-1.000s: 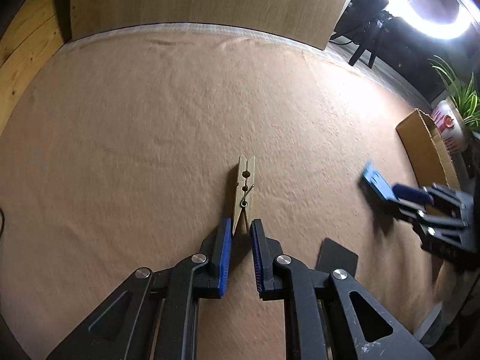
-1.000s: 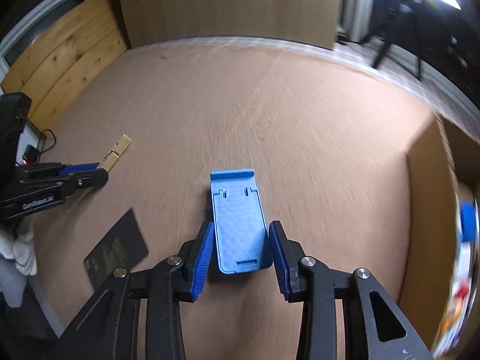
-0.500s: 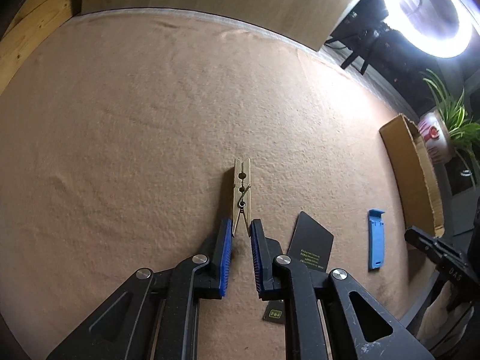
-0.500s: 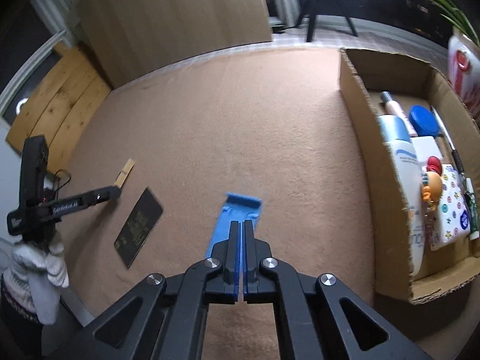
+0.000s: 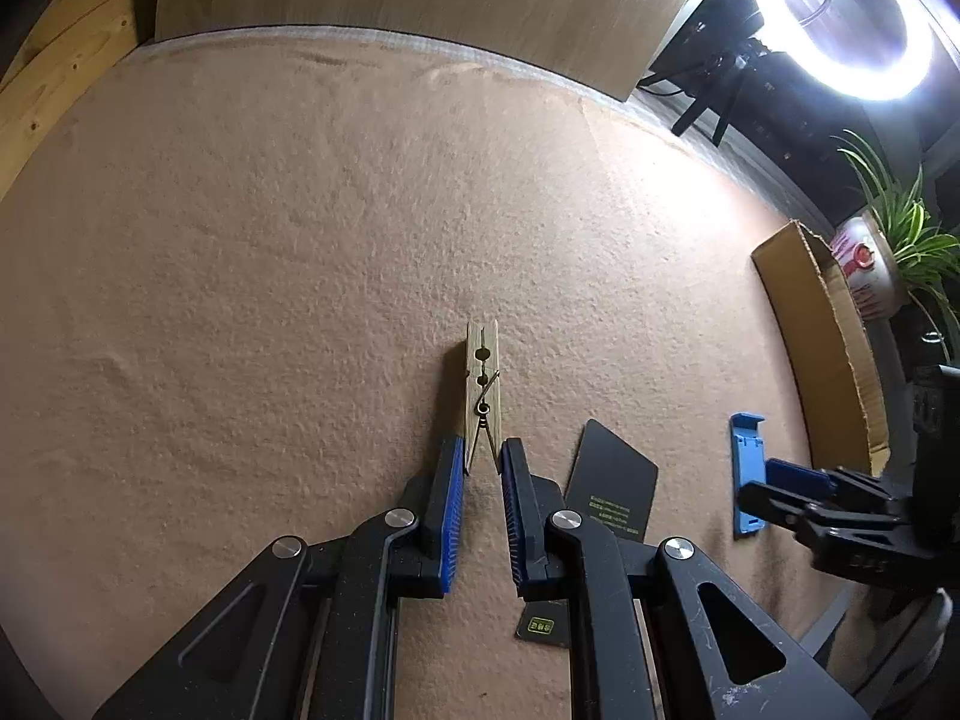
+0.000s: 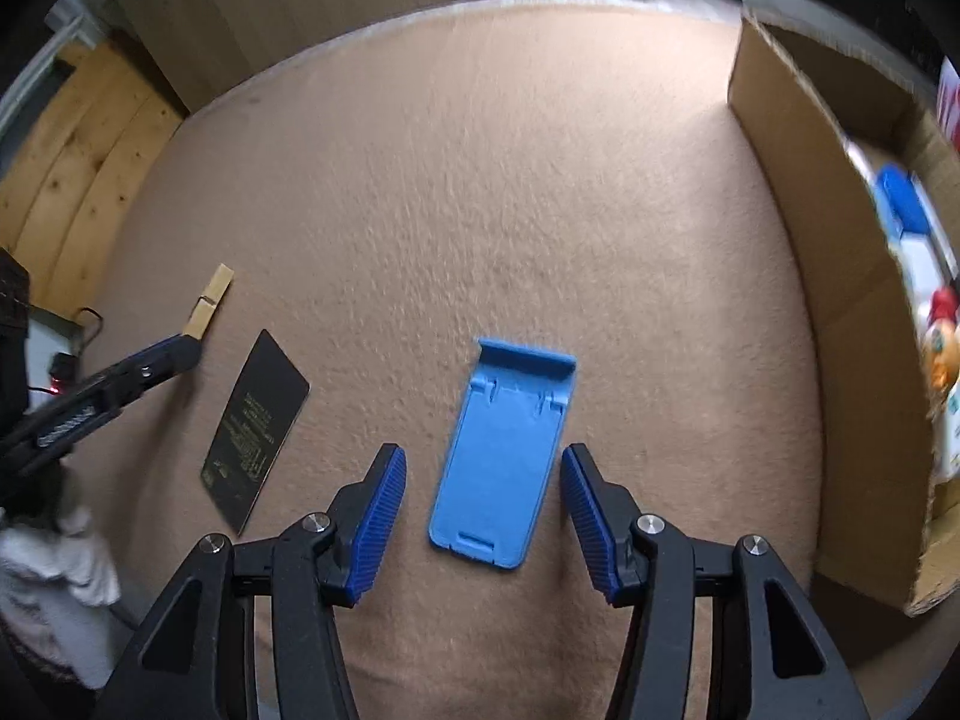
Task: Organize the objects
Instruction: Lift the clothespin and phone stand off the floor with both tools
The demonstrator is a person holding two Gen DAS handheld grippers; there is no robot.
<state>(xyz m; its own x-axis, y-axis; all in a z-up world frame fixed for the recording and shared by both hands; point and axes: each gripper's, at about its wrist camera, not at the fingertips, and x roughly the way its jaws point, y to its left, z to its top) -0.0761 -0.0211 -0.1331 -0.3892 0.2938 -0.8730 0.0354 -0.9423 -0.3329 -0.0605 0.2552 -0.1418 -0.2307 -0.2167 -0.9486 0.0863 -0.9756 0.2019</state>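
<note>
Left wrist view
Left gripper (image 5: 483,465): your pads pinch the tail end of the wooden clothespin (image 5: 482,381), which lies on the tan table (image 5: 270,270).
Black card (image 5: 612,495): just beside your gripper, its near end hidden behind it.

Right wrist view
Right gripper (image 6: 483,525): it has just been opening; the jaws stand apart around the blue phone stand (image 6: 504,459), not touching it.
Cardboard box (image 6: 840,324): at the right, what's inside is blurry.

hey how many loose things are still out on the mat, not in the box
3: a wooden clothespin clamped in the left gripper, a black card beside it, and a blue phone stand between the right gripper's open jaws.
</note>
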